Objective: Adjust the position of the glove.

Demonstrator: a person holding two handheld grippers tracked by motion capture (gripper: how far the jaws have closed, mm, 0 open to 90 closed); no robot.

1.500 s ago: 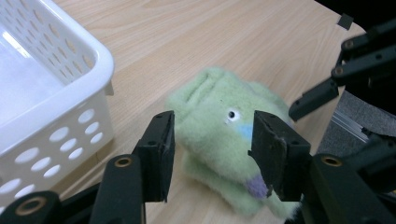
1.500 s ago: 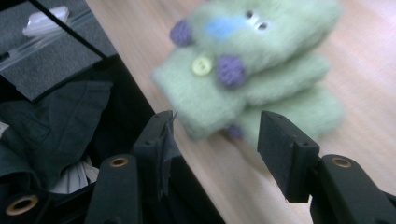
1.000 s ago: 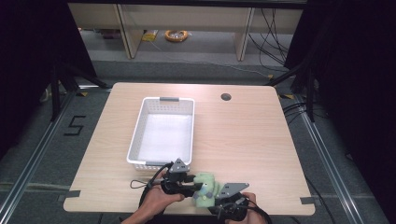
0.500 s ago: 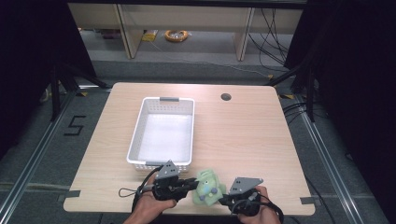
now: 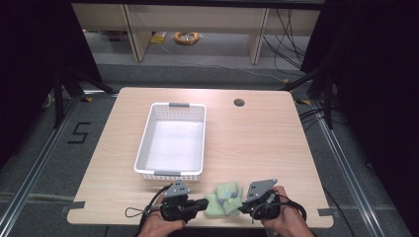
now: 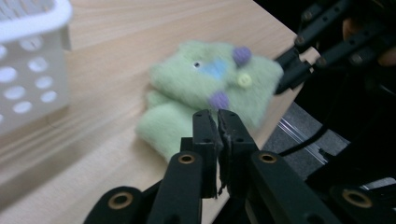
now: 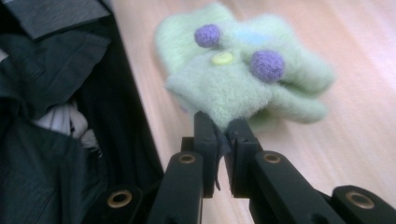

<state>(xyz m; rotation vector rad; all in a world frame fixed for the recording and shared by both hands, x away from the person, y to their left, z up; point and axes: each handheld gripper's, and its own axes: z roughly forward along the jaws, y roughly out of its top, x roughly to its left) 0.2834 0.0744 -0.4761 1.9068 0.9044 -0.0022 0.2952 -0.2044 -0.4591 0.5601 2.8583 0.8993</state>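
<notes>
**Both claws closed on the green plush, basket waiting beyond**

The pale wooden surface (image 5: 257, 143) stretches away ahead of both claws, which sit at its near edge. Ahead of the left claw (image 5: 201, 205) and well apart from it stands the white perforated plastic basket (image 5: 171, 173), rectangular and empty inside; its near wall is the part closest to that claw, and in the left claw's own view a corner of it (image 6: 32, 70) shows off to one side.

Between the two claws lies the small light-green fuzzy plush toy with purple pompoms and a yellow button (image 5: 226, 199). It sits just ahead of the left claw's tips and directly in front of the right claw (image 5: 242, 209), close to the surface's near edge.

A second ago both claws stood wider; each has since closed. The left claw (image 6: 217, 122) now has its jaws pressed together, apparently pinching a thin bit of the toy (image 6: 210, 88) at its near edge, though blur hides the contact. The right claw (image 7: 221, 125) is nearly as tight, with a fold of the green fleece (image 7: 238, 79) caught between its jaws.

The toy is therefore gripped from two sides, and probably ready to be lifted and carried forward toward the basket.
</notes>
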